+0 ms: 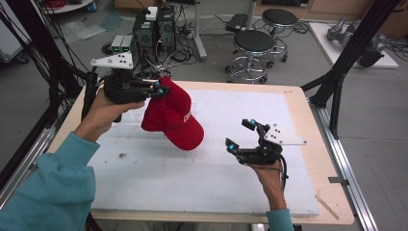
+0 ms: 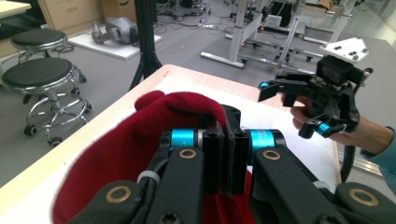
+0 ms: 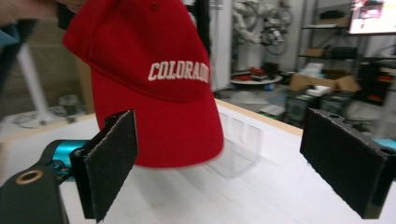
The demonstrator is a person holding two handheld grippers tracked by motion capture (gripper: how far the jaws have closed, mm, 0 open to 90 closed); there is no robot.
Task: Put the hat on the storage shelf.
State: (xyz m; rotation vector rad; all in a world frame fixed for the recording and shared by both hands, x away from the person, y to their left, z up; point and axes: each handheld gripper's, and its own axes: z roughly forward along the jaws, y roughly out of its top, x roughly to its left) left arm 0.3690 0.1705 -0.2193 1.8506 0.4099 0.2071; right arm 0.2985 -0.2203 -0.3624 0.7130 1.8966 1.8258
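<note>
left claw (image 1: 161, 91): clamped, raised | right claw (image 1: 240, 134): jaws apart, empty, raised

Matt red cloth cap (image 1: 173, 115); pale wooden table (image 1: 308, 120), white sheet.

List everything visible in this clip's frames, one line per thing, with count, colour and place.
red cotton baseball cap with white lettering: 1, red, hanging above the table's left half, pinched at its rim by the left tongs
white mat: 1, white, covering most of the tabletop
light wooden table: 1, pale wood, centre of the high view
black round stools: 2, black seats on chrome legs, on the floor beyond the table
computer towers: 2, dark, on the floor beyond the table's far left corner
left tongs: 1, black, shut on the cap's rim, raised at the left
right tongs: 1, black, open and empty, right of the cap
person's sleeves: 2, teal, bottom edge
</note>
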